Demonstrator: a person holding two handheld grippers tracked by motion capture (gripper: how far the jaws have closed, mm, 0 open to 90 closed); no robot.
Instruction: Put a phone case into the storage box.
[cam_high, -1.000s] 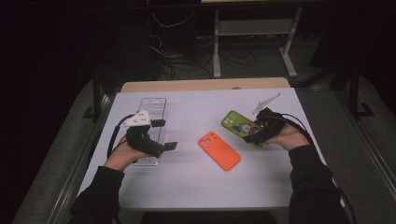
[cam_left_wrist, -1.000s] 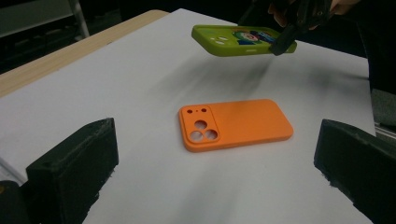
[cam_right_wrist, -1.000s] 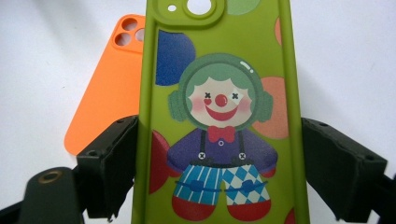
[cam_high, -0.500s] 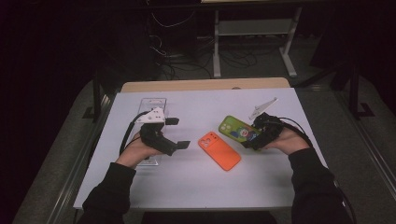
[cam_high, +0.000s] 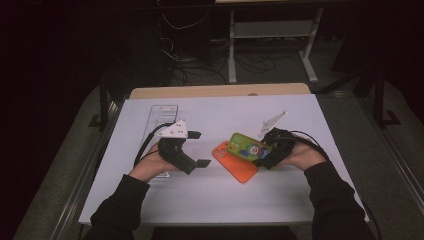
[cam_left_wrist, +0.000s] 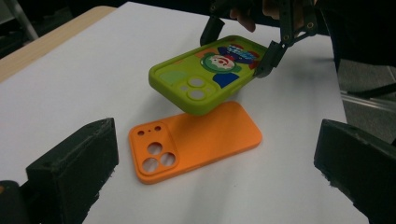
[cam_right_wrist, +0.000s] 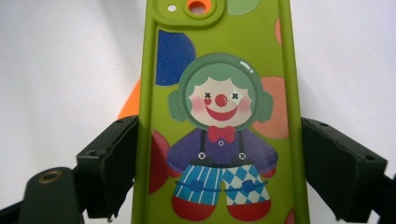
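Note:
An orange phone case (cam_high: 241, 169) (cam_left_wrist: 196, 140) lies flat on the white table top (cam_high: 225, 200), camera holes toward my left gripper. Above its far end hangs a green phone case (cam_high: 242, 146) (cam_left_wrist: 205, 79) (cam_right_wrist: 219, 116) printed with a clown, tilted and partly covering the orange one. My right gripper (cam_high: 261, 150) (cam_right_wrist: 219, 177) is shut on the green case's two long edges. My left gripper (cam_high: 199, 149) (cam_left_wrist: 212, 158) stands open just left of the orange case, with its jaws spread wide and nothing between them.
A clear plastic tray (cam_high: 162, 114) lies along the table's left side, behind my left hand. A wooden strip (cam_high: 215, 91) borders the far edge. Beyond it are desk legs and cables on a dark floor.
My left gripper has moved right, toward the orange case. My right gripper has carried the green case left until it overlaps the orange one.

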